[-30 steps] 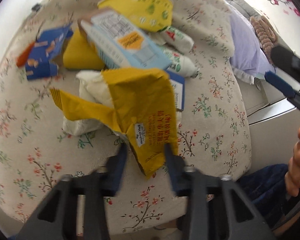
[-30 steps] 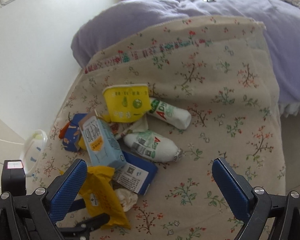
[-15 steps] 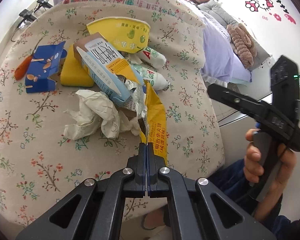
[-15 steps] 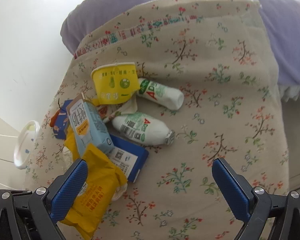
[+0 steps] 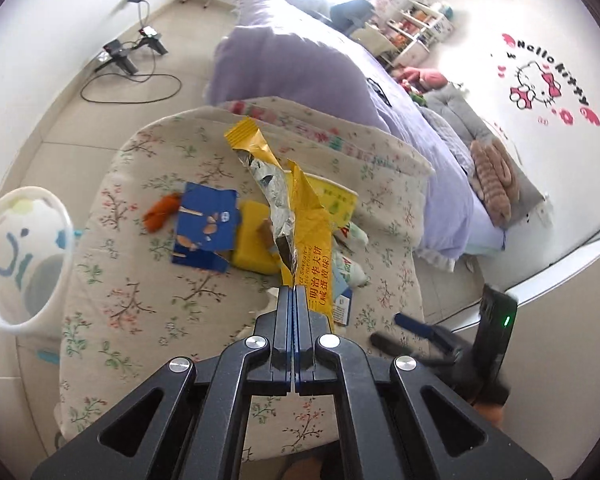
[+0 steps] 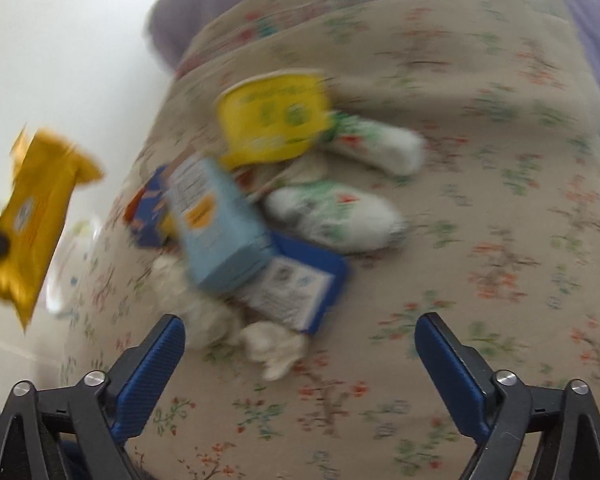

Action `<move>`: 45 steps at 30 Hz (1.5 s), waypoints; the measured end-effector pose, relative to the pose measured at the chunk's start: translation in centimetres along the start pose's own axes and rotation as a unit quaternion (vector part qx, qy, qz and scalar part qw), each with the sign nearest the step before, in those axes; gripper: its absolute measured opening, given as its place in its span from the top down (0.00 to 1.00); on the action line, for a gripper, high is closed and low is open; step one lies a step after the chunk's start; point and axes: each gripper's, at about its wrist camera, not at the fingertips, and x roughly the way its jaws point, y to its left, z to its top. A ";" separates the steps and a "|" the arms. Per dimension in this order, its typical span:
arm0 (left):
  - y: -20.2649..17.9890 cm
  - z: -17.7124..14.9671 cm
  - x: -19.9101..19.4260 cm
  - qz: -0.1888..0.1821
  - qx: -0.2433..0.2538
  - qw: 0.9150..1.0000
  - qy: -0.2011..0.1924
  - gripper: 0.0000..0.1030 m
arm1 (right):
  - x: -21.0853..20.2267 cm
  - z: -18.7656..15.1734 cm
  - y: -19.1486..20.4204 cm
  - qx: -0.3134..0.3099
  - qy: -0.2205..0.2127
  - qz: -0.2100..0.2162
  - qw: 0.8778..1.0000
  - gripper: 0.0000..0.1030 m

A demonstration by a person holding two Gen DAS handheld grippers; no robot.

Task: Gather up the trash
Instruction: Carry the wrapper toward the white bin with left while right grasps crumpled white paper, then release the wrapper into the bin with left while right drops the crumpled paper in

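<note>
My left gripper (image 5: 293,290) is shut on a yellow foil snack wrapper (image 5: 306,236), which hangs lifted above the floral cushion (image 5: 112,280); the same wrapper (image 6: 36,216) shows at the left of the blurred right wrist view. Trash lies piled on the cushion: a light blue carton (image 6: 216,224), a dark blue box (image 6: 300,280), a yellow cup (image 6: 274,118), two white bottles (image 6: 336,216), crumpled tissue (image 6: 276,348). My right gripper (image 6: 300,340) hovers low over the tissue with wide jaws that are closing; nothing is between them.
A white bin (image 5: 16,256) with a face drawing stands left of the cushion. A torn blue box (image 5: 206,228), a yellow pack (image 5: 254,242) and an orange scrap (image 5: 160,212) also lie on the cushion. A purple bed (image 5: 324,80) lies behind; cables (image 5: 128,80) run across the floor.
My left gripper closed on the yellow wrapper and lifted it up and away from the pile. The right gripper sank closer to the trash and its jaws narrowed slightly.
</note>
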 end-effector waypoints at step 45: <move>25.9 4.6 -2.9 0.236 -0.200 0.951 0.029 1.00 | 16.9 6.4 28.7 -0.151 0.030 0.107 0.982 0.80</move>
